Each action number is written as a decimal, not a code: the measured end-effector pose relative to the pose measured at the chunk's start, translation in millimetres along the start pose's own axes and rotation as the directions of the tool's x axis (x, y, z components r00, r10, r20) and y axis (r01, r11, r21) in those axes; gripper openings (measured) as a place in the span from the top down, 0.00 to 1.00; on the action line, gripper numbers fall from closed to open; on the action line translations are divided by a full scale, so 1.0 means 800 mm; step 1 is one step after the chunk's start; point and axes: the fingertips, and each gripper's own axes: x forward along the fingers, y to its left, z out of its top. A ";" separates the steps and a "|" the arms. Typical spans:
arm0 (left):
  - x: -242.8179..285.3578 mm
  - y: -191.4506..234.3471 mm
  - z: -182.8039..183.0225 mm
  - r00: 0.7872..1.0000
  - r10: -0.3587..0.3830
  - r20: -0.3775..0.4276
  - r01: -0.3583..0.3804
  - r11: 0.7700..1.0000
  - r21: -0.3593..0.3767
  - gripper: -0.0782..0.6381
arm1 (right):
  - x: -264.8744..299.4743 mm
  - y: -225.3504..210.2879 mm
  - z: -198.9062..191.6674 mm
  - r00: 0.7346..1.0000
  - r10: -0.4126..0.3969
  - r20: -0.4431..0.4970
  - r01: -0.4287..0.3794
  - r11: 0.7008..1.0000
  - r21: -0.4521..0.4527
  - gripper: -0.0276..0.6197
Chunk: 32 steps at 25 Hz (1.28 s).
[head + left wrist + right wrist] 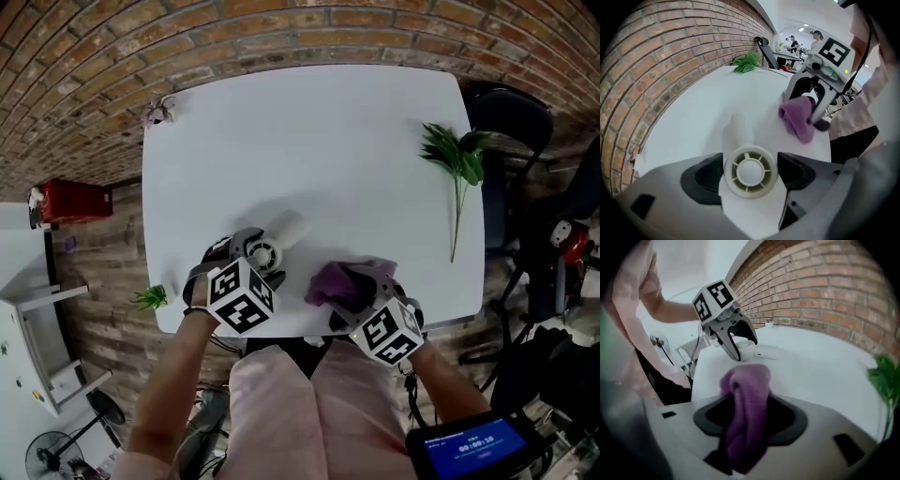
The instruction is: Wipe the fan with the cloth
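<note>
The left claw (253, 267) is clamped on the round head of the small white fan (750, 171) at the near edge of the desk (328, 141). Just beside it, the right claw (749, 416) pinches the bunched purple cloth (747, 385), which is not yet on the fan. I'd hold the fan steady and stroke lightly toward the bare middle, since the edge lies close under both claws.
</note>
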 end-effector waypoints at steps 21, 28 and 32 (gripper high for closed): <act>0.008 -0.004 0.005 0.994 -0.086 -0.063 0.100 0.961 0.256 0.38 | 0.026 0.034 0.058 0.707 0.685 0.178 -0.637 0.507 0.580 0.86; 0.005 -0.007 0.006 0.993 -0.103 -0.061 0.117 0.941 0.316 0.38 | 0.052 0.031 0.076 0.671 0.730 0.131 -0.629 0.467 0.622 0.86; 0.006 -0.007 0.006 0.992 -0.099 -0.075 0.119 0.933 0.340 0.38 | 0.057 0.024 0.078 0.679 0.724 0.119 -0.615 0.473 0.631 0.86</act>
